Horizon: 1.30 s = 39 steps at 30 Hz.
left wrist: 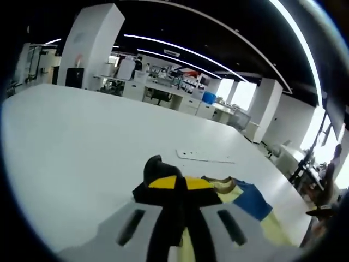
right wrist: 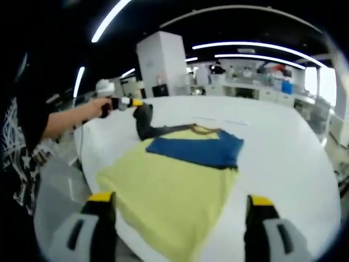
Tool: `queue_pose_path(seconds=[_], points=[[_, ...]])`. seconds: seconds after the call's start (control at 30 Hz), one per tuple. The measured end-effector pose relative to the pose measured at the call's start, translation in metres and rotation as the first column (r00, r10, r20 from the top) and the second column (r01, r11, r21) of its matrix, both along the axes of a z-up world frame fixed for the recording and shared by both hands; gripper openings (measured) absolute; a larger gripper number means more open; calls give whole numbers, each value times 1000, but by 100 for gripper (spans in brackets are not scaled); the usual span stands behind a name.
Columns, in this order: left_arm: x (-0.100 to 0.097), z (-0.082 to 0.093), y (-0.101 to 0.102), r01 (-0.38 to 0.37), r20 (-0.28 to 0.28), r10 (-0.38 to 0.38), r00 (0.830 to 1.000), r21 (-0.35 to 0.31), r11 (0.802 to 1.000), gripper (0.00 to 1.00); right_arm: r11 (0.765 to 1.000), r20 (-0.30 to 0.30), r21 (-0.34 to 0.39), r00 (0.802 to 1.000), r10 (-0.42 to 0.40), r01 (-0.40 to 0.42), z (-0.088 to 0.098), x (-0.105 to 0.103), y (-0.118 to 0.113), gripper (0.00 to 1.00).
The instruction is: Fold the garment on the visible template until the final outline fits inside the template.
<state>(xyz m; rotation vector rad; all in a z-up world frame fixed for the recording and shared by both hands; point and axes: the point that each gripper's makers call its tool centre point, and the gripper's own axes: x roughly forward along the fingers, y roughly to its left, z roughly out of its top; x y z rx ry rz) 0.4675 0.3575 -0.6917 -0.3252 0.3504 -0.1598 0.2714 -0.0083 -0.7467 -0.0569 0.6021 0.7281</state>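
Hand-held gripper point(right wrist: 178, 218) over white table point(right wrist: 283, 147)

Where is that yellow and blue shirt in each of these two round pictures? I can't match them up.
Left gripper view: the shirt lies low and right of centre, its black sleeve pinched in the left gripper.
Right gripper view: the shirt is spread across the middle on the white table; the left gripper lifts its sleeve at upper left.
Shared landmark: the blue panel near the collar.

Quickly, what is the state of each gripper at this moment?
Left gripper: shut on the black sleeve of the garment, lifting it.
Right gripper: open, jaws wide apart, holding nothing.
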Motion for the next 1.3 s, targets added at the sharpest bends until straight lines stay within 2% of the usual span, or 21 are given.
queue_pose_path(seconds=[0.17,0.37,0.73,0.9,1.07,1.1,1.3], points=[[4,4,-37,63,11,-63,998,-7,998,0,1000,0,1,1000,-11,11,-1,0,-3,99],[8,3,-73,110,18,-109,994,-35,993,0,1000,-2,2,1000,-19,19,-2,0,-5,99],[8,-5,-143,223,23,-222,975,-48,974,0,999,-13,1,999,-40,40,-7,-3,-10,99],[7,-20,-170,277,17,-276,961,-33,960,0,998,-23,14,998,-65,65,-9,-3,-15,99],[-10,-44,-198,335,-16,-335,942,6,942,0,998,-33,-7,997,-68,68,-13,-5,-19,99],[-16,-52,-205,361,-36,-361,932,11,932,0,997,-36,-3,997,-72,72,-13,-5,-19,99],[-33,-76,-225,417,-77,-414,907,32,908,0,997,-45,-4,996,-78,78,-17,-5,-21,99]])
